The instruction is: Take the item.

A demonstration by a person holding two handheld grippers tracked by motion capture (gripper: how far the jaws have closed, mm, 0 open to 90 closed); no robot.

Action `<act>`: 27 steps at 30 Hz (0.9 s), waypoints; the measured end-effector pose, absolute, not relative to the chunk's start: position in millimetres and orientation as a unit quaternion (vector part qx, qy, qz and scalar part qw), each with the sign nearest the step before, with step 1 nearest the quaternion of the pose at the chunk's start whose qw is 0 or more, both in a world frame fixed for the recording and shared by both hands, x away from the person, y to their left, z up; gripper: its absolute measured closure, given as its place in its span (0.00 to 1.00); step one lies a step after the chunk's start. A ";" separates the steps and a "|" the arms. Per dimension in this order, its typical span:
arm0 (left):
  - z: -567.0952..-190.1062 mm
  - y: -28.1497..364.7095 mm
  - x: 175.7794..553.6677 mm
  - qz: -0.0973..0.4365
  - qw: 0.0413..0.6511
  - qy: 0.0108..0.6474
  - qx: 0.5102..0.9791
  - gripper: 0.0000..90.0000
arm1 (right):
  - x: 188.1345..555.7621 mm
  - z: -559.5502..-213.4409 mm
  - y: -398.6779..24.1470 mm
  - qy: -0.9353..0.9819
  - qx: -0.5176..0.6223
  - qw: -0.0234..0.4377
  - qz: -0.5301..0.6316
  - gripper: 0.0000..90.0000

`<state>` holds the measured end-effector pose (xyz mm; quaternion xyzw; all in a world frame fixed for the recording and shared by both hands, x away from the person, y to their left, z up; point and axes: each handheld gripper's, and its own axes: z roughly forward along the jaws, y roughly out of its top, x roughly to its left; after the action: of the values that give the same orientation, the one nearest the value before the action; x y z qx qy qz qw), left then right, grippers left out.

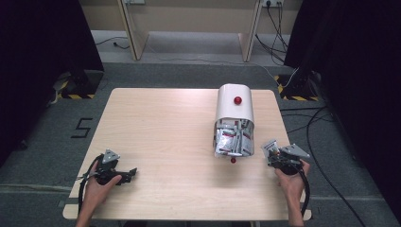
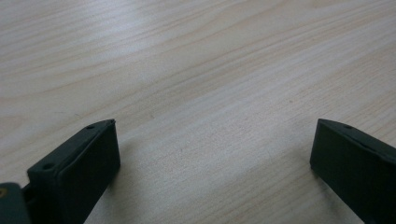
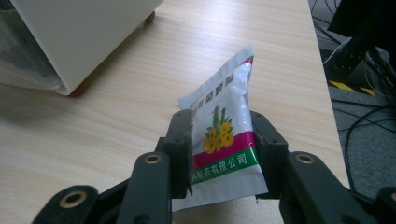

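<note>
A small packet (image 3: 223, 135) sits between the two black jaws of the right gripper (image 3: 223, 140), near the right edge of the table (image 1: 156, 127). It is white, with yellow flowers and red and green bands printed on it. Its lower part stands between the jaws and its top corner points up and away. The jaws are seen on both sides of the packet, very close to it, but whether they press on it cannot be told.

The packet is judged to be light and thin. It looks soft, so it can be bent or crushed by a hard squeeze. Its skin looks smooth and shiny, so it may slip. It is best taken across its flat middle, where the jaws are now, with a soft hold.

In the high view the right gripper (image 1: 273, 152) is held low over the table by the right hand (image 1: 291, 177), just beside the white bin (image 1: 235, 111). The bin lies on its side and is stuffed with more packets (image 1: 233, 139).

The left gripper (image 1: 132, 173) is held low by the left hand (image 1: 99, 182) at the near left of the table. Its jaws are wide apart and nothing is between them.
</note>
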<state>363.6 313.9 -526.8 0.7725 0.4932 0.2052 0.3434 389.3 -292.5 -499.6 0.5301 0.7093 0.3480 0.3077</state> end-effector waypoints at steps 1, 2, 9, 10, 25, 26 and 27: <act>-526.8 313.9 363.5 0.205 0.343 0.493 0.773 0.01 | 389.5 -499.9 -292.6 0.709 0.531 0.309 0.346 0.72; -526.8 313.9 363.5 0.205 0.343 0.493 0.773 0.01 | 389.8 -500.3 -292.6 0.709 0.532 0.309 0.344 0.71; -526.8 313.8 363.5 0.205 0.343 0.493 0.773 0.01 | 392.0 -502.8 -293.8 0.715 0.532 0.310 0.332 0.63; -526.8 313.9 363.6 0.205 0.343 0.493 0.773 0.01 | 392.0 -503.0 -293.8 0.716 0.531 0.310 0.330 0.63; -526.8 313.9 363.5 0.206 0.343 0.493 0.773 0.01 | 393.8 -504.5 -297.2 0.708 0.552 0.303 0.318 0.49; -526.8 313.9 363.5 0.205 0.343 0.493 0.773 0.01 | 393.7 -504.4 -297.5 0.709 0.552 0.302 0.319 0.49; -526.8 313.9 363.5 0.205 0.343 0.493 0.773 0.01 | 393.1 -503.9 -297.0 0.706 0.554 0.301 0.321 0.49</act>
<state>363.5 313.9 -526.8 0.7725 0.4932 0.2053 0.3433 393.1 -297.0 -503.9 0.5544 0.7064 0.3208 0.3011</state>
